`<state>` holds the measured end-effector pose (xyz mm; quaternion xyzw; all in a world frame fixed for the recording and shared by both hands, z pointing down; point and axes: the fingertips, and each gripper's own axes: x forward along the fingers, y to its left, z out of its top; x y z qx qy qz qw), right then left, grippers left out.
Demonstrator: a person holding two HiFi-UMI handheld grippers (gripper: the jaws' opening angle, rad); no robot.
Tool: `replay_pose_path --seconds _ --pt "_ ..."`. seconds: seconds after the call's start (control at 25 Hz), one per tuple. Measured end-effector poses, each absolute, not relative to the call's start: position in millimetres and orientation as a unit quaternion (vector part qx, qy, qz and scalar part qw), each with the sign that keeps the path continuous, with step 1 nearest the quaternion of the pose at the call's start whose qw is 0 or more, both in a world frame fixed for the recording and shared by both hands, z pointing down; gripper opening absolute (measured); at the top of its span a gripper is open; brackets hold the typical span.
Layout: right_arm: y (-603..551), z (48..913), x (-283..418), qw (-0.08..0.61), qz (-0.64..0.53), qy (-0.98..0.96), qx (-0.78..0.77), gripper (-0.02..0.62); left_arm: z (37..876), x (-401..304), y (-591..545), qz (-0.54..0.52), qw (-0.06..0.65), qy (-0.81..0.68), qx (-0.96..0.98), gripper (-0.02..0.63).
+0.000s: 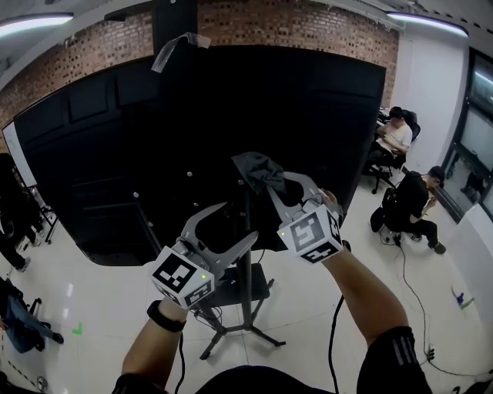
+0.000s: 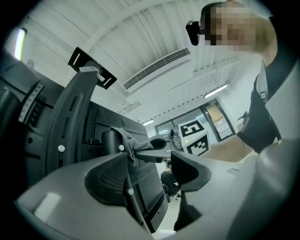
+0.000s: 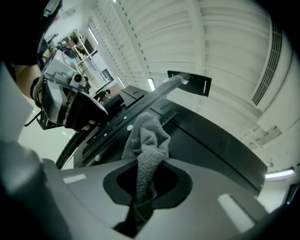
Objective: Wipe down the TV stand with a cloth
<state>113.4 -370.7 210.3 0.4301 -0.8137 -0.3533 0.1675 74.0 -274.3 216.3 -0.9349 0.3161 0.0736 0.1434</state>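
Cloth of crumpled grey terry (image 3: 149, 140) sits clamped in the right tongs (image 3: 143, 190) — up at the big black TV's back panel (image 1: 154, 138), above its black pole stand (image 1: 246, 296); left tongs (image 2: 150, 171) gape apart nearby, gripping nothing.

This is looking like an office or lab workspace: people (image 1: 397, 138) are sitting along the right side, strip lights (image 1: 427, 21) are glowing overhead, a brick wall (image 1: 293, 31) is running behind a TV stand (image 1: 247, 304), and glossy white floor tiles (image 1: 100, 300) are gleaming.
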Motion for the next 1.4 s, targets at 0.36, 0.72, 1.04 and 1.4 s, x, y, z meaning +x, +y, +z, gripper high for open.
replay_pose_path --seconds 0.36,0.72,1.04,1.4 --pt "-396 217 125 0.181 -0.344 -0.815 0.429 0.028 230 86 -290 0.060 0.128 0.332 -0.933 0.314" --pt "-413 218 200 0.191 -0.319 -0.795 0.479 0.028 237 120 -292 0.064 0.117 0.314 -0.940 0.314" --pt "-424 223 258 0.185 -0.282 -0.783 0.522 0.028 253 151 -294 0.059 0.101 0.297 -0.948 0.314" --pt "-384 220 198 0.142 -0.315 -0.818 0.459 0.028 259 133 -298 0.062 0.094 0.323 -0.940 0.314"
